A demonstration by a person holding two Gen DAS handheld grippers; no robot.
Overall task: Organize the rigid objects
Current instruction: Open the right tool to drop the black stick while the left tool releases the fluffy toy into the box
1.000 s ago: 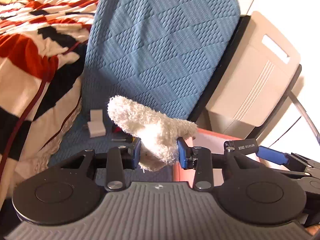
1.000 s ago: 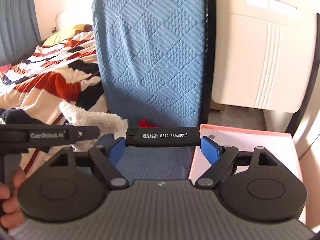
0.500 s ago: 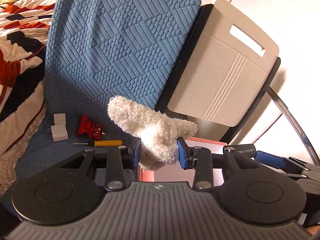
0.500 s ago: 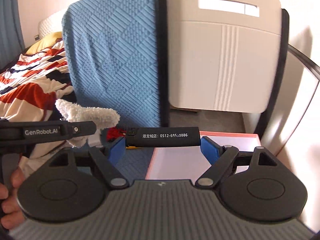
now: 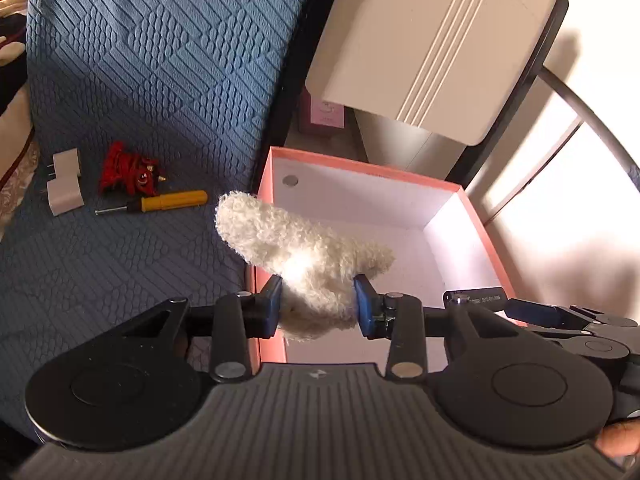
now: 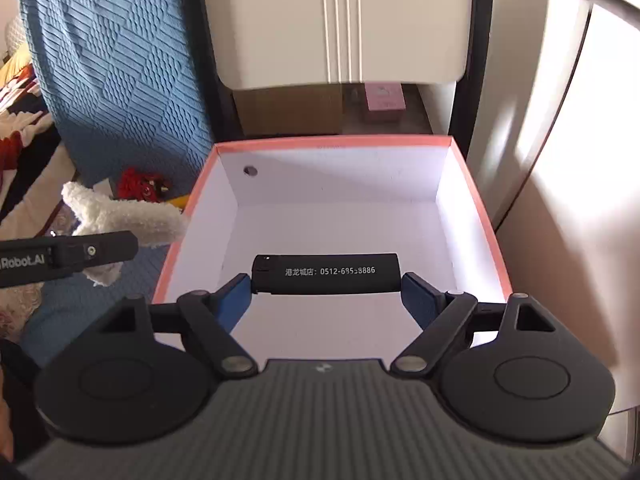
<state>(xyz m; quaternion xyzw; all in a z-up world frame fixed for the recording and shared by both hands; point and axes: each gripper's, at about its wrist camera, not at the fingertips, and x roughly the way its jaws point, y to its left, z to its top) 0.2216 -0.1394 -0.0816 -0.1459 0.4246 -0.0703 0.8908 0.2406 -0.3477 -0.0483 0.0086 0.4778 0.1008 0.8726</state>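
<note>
Two views are covered. From the left wrist, a fluffy white toy (image 5: 304, 256) is pinched in the left gripper (image 5: 318, 306) above the pink box's (image 5: 360, 168) left rim. From the right wrist, a black lighter (image 6: 326, 274) is clamped endwise by the right gripper (image 6: 326, 300), held over the box's white interior.

Handheld gripper units: black housings, blue finger pads

Left gripper (image 5: 318, 306): ribbed grey-black deck; two round black discs; silver pivot screws; blue fingers (image 5: 271, 306); right gripper (image 6: 326, 300): identical build; white "Robot.AI" lettering on one side bar; skin at frame edge, probably a fingertip.
</note>
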